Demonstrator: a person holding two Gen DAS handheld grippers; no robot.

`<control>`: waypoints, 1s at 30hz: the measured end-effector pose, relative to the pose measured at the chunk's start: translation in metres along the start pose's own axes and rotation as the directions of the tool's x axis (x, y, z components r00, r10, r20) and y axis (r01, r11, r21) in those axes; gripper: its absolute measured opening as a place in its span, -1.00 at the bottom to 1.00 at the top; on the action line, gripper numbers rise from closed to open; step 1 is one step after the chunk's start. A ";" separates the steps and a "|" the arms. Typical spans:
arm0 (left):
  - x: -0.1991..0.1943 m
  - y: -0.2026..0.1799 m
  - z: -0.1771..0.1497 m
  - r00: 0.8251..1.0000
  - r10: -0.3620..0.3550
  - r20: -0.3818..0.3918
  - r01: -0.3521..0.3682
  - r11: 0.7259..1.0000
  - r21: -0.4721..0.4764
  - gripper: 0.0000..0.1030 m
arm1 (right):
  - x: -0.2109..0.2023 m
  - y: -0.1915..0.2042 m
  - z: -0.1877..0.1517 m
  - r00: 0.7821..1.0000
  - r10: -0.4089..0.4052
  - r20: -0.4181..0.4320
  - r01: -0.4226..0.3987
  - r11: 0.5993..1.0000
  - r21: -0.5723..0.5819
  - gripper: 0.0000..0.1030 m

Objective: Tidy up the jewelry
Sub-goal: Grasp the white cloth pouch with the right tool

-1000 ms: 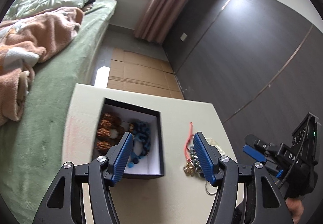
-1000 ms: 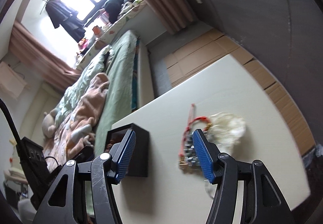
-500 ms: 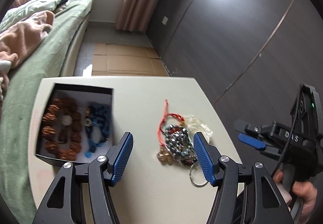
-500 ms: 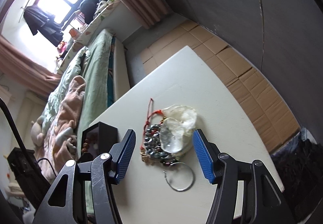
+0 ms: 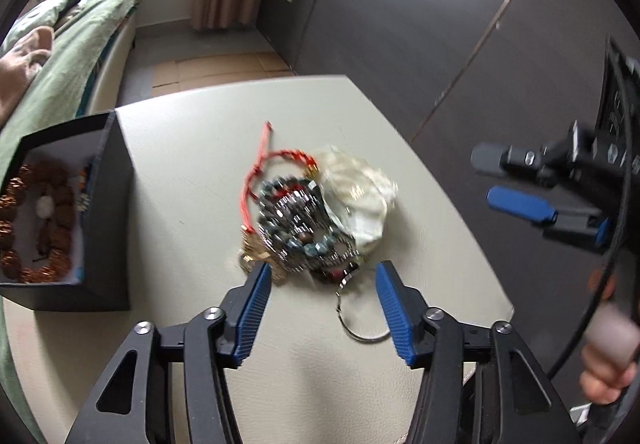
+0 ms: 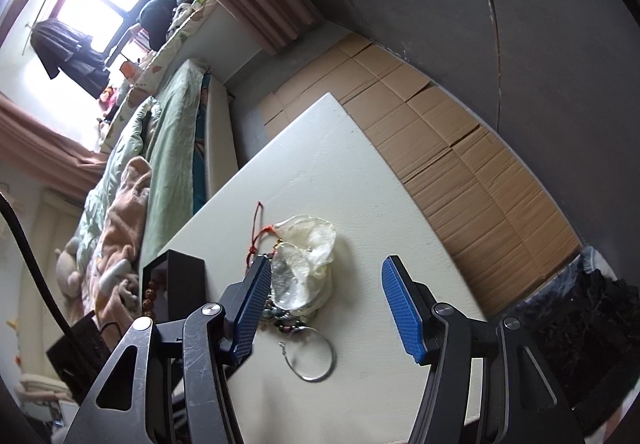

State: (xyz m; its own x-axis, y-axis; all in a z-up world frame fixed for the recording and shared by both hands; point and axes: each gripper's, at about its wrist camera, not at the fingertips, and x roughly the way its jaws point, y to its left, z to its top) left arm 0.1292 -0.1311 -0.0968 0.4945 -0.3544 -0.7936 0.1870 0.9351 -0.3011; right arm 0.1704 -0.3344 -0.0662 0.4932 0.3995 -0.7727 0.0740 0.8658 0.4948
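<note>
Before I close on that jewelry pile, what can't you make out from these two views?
- Beaded pieces in the jewelry pile: left wrist view, motion blur; separate strands cannot be told apart.
- Same pile, right wrist view: the right gripper finger covers its left part.
- Black box contents: cut off by the left edge in the left wrist view; the box wall hides most in the right wrist view.

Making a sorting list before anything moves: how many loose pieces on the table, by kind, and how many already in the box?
Red cord bracelet: 1
Grey-blue bead strand: 1
Silver ring hoop: 1
Clear bag: 1
In black box, brown bead bracelet: 1
Blue beaded piece: 1
Total: 6
</note>
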 end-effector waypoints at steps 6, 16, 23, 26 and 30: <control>0.023 -0.005 -0.012 0.997 0.052 -0.054 -0.050 0.998 0.037 -0.29 | -0.004 -0.004 0.001 1.000 -0.006 -0.001 0.006 1.000 -0.001 0.16; 0.003 0.010 -0.005 0.999 0.037 -0.034 -0.038 0.999 -0.014 -0.94 | 0.020 0.015 -0.006 0.998 -0.014 -0.056 0.011 0.999 -0.052 0.16; -0.019 0.024 0.004 1.000 0.010 0.016 -0.009 0.998 -0.059 -0.94 | 0.040 0.024 -0.009 0.995 -0.035 -0.088 0.028 0.996 -0.081 0.15; -0.026 0.030 0.009 0.999 0.010 0.036 -0.007 0.997 -0.076 -0.94 | 0.051 0.025 -0.008 0.994 -0.043 -0.100 0.035 0.996 -0.080 0.15; -0.035 0.041 0.013 0.998 0.011 0.055 -0.005 0.995 -0.100 -0.94 | 0.065 0.028 -0.005 0.993 -0.057 -0.107 0.048 0.995 -0.082 0.16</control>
State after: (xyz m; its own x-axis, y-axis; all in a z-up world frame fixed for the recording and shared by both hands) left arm 0.1305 -0.0800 -0.0748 0.5426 -0.3436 -0.7665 0.0981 0.9322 -0.3484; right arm 0.1996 -0.2828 -0.1047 0.3927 0.3797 -0.8376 0.0258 0.9059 0.4227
